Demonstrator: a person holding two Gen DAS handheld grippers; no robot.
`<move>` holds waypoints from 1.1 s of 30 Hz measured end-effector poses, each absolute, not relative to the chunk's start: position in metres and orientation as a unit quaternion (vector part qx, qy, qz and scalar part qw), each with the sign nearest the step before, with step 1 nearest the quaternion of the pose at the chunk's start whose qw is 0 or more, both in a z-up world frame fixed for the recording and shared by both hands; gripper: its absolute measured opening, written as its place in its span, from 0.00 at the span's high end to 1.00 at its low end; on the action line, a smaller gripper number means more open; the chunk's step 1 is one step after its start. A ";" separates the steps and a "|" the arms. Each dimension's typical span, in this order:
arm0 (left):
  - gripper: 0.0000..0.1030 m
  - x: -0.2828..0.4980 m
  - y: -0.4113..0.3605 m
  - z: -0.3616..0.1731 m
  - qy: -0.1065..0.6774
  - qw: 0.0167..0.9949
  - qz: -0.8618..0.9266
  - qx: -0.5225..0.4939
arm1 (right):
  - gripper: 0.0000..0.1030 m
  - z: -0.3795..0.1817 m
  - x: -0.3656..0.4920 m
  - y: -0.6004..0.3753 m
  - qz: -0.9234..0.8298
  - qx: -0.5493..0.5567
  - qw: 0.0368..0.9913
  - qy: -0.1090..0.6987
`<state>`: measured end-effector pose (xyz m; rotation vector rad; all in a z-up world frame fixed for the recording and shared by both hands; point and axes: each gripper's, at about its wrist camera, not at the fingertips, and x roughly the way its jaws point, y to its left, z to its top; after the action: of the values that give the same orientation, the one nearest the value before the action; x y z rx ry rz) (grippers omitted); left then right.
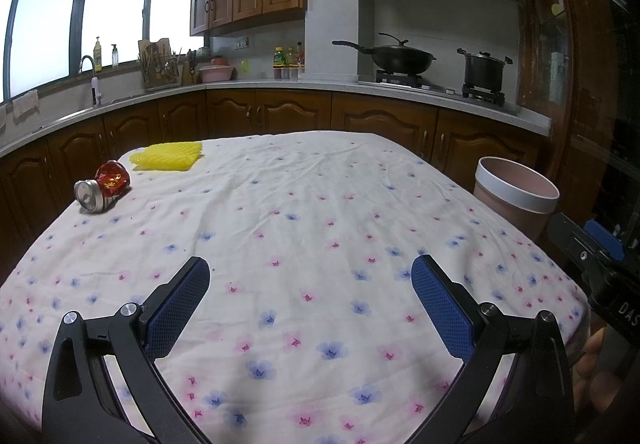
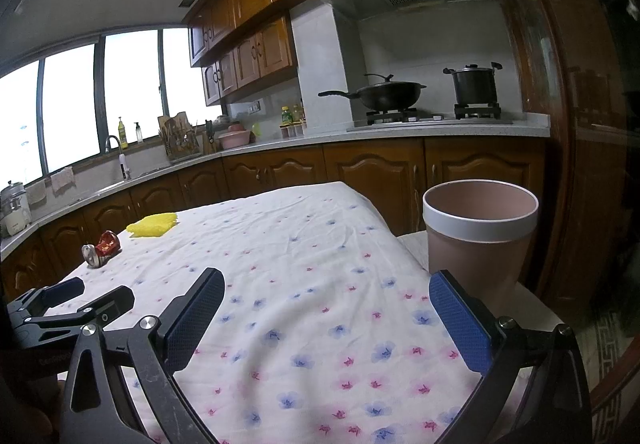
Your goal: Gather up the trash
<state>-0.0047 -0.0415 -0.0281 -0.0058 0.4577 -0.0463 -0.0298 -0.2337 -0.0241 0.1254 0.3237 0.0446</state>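
A crushed red can lies on its side at the far left of the floral tablecloth. A yellow mesh piece lies behind it at the far left corner. Both also show in the right wrist view, the can and the yellow mesh. A pink bin with a white rim stands off the table's right side; it also shows in the left wrist view. My left gripper is open and empty above the near table. My right gripper is open and empty, left of the bin.
A kitchen counter runs behind the table, with a sink at left and a wok and pot on the stove. A dark wooden wall panel stands at the right. The left gripper's body shows in the right wrist view.
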 end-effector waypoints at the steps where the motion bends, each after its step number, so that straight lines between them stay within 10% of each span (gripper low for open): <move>1: 0.00 -0.005 -0.041 -0.028 0.227 0.974 -0.023 -0.003 | 0.00 -0.024 -0.030 -0.234 0.023 0.062 0.985 0.161; 33: 0.00 0.006 -0.039 -0.032 0.241 0.970 -0.037 -0.005 | 0.00 -0.029 -0.026 -0.234 0.019 0.064 0.983 0.171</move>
<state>0.0059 -0.0387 -0.0318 -0.0093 0.4877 -0.0746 -0.0257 -0.2336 -0.0290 0.1297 0.3430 0.0391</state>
